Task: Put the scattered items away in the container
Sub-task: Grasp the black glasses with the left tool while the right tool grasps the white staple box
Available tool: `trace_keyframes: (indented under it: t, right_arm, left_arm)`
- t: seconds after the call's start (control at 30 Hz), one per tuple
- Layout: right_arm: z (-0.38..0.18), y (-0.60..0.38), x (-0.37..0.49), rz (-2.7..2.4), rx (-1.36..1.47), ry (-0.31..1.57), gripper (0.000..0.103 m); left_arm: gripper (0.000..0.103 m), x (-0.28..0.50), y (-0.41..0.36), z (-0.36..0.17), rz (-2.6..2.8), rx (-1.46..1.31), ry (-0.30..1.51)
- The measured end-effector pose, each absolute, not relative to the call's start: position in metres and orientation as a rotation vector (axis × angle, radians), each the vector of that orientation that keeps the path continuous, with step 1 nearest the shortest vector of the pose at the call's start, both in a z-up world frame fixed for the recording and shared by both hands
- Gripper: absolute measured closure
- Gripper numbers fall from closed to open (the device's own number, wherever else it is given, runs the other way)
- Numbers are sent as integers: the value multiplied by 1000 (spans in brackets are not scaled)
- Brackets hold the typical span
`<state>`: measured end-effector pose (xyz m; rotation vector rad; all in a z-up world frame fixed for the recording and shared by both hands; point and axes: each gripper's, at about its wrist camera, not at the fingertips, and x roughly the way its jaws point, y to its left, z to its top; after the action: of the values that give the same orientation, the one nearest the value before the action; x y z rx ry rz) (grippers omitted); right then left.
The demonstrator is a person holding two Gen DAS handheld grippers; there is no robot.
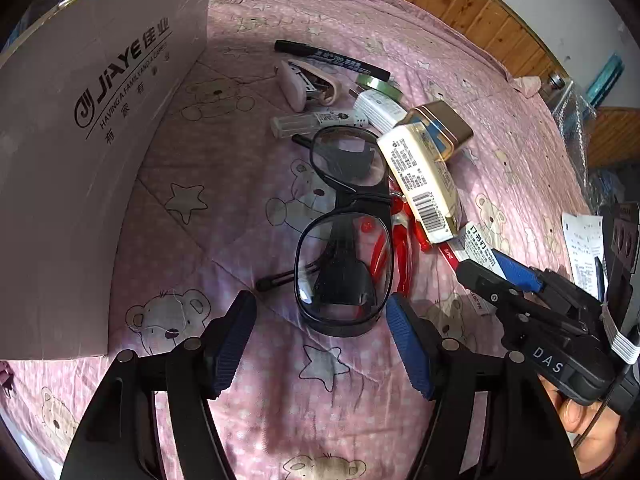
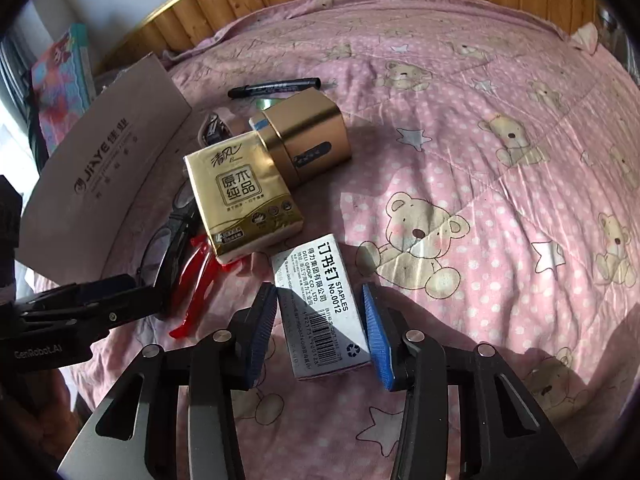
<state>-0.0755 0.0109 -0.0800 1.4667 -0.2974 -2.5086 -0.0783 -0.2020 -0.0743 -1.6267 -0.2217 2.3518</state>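
Pink bear-print bed quilt [image 2: 480,128] under everything. Large cardboard box [image 1: 92,152] standing at the left, inside not visible. Left gripper [image 1: 320,316] with jaws wide, straddling the near lens of the black glasses [image 1: 344,228], not touching. Right gripper [image 2: 320,320] with jaws wide around the staples box [image 2: 320,308], gaps on both sides. Farther back: gold tin [image 2: 308,140], tissue pack [image 2: 240,204], red-handled scissors [image 2: 200,280], black marker [image 2: 276,87].

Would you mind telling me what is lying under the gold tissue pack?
The tissue pack leans on the gold tin and overlaps the red-handled tool and one edge of the black glasses. The tool's head is covered, so its type is unclear.
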Motion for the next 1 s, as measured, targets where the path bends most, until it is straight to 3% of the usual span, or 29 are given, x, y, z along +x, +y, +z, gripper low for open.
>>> trace_keyframes:
  t: [0.1,0.2,0.27,0.3,0.33,0.5,0.63,0.73,0.83,0.87,0.9,1.0]
  right_arm:
    - [-77,13,-74,-2468,1460,-318,55]
    - [-78,-1,-71,-2462,1447,-179,55]
    - [-80,-5,-71,-2486,1443,-128,61]
    - [-79,-4,-72,-2491,1456,-151,63]
    - [-78,1,-73,-2482,1462,-200,63]
    - [-72,15,-66,-2440,1454,-360,63]
    - [-74,5,-63,-2443,1444,-304,60]
    - [-80,0,-62,-2458,1438,-268,60]
    - [-81,3,-60,-2449,1448,-289,62]
    - [-81,6,-60,-2444,1450,-313,63]
    - [-81,8,-60,-2441,1453,-330,63]
    - [-80,14,-55,-2438,1455,-381,63]
  left_arm:
    - [34,-79,-205,-71,2356,-1610,-248]
    - [31,-83,-197,-65,2329,-1562,-252]
    - [31,-89,-187,-68,2330,-1557,-195]
    - [33,-92,-184,-71,2335,-1559,-169]
    - [51,-94,-184,-72,2345,-1559,-143]
    - [50,-78,-217,-64,2365,-1579,-214]
    - [49,-68,-227,-69,2345,-1629,-256]
    - [41,-77,-222,-70,2374,-1625,-257]
    - [41,-85,-211,-69,2393,-1593,-214]
    - [44,-89,-206,-70,2377,-1580,-195]
    - [54,-89,-203,-71,2380,-1580,-159]
    - [63,-87,-198,-67,2381,-1578,-128]
